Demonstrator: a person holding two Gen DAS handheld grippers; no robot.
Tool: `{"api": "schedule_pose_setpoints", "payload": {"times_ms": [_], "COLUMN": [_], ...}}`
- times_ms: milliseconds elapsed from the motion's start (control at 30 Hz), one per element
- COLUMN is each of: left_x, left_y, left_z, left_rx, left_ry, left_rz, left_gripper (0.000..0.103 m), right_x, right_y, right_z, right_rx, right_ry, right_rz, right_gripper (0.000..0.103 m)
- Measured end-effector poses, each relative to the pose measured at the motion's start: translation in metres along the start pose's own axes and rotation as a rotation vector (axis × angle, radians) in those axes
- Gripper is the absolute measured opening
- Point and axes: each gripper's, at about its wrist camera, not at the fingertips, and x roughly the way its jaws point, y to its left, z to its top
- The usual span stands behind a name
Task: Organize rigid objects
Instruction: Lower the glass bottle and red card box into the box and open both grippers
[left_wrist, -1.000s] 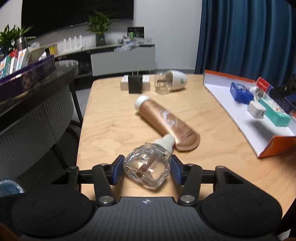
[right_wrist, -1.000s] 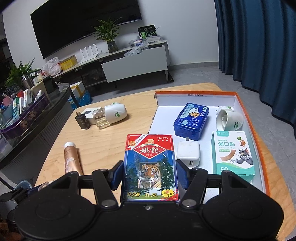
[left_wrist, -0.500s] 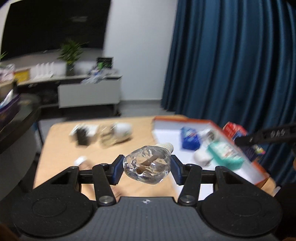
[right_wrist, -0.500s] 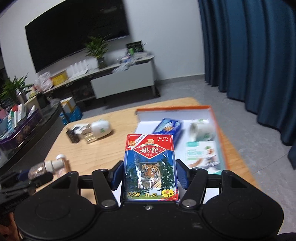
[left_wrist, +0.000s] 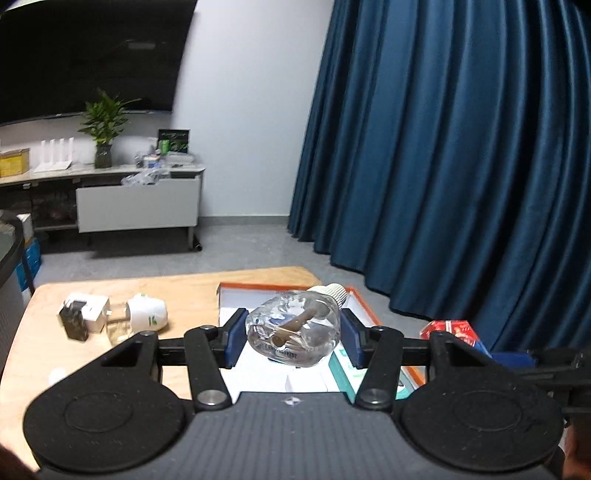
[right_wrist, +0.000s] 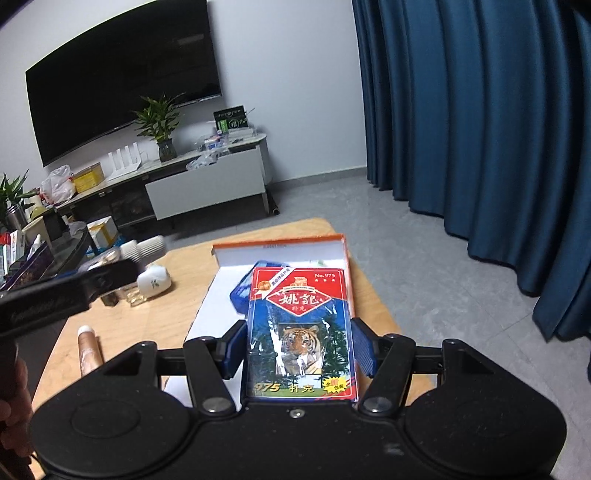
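Blue curtains hang along the right side of both views, with a white wall, a dark screen and a low cabinet carrying a potted plant (right_wrist: 159, 125) at the upper left. Below them a light wooden table (left_wrist: 184, 295) fills the lower middle of each frame. On its right part lies an orange-rimmed white box (right_wrist: 280, 245), open at the top. At the bottom centre of the left wrist view, the left gripper (left_wrist: 293, 332) is clamped on a clear glass bottle (left_wrist: 291, 328) with a ribbed white cap, held in the air over the box. At the bottom centre of the right wrist view, the right gripper (right_wrist: 299, 347) is clamped on a red and blue card pack (right_wrist: 301, 332) showing a tiger, held flat above the box. To the left on the table sit a white plug-in device (left_wrist: 146, 312), a black adapter (left_wrist: 74, 323) and, at the lower left of the right wrist view, a brown tube (right_wrist: 88, 352) lying on its side.
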Motion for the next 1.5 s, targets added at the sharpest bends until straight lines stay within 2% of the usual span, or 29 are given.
{"api": "schedule_pose_setpoints", "payload": {"times_ms": [233,567,1500], "left_x": [-0.002,-0.011,-0.006], "left_y": [0.0,-0.008,-0.007], "left_z": [-0.01,-0.011,-0.016], "left_rx": [-0.026,-0.023,-0.018], "left_ry": [0.042,0.036,0.058], "left_rz": [0.014,0.047,0.052], "left_gripper": [0.053,0.053,0.053], "right_x": [0.004,0.003,0.014], "right_y": [0.002,0.01,0.008], "right_z": [-0.011,-0.014,-0.017], "right_rx": [0.003,-0.022,-0.033], "right_ry": [0.017,0.022,0.046], "right_rz": [0.007,-0.009,-0.02], "right_gripper": [0.071,0.071,0.071]}}
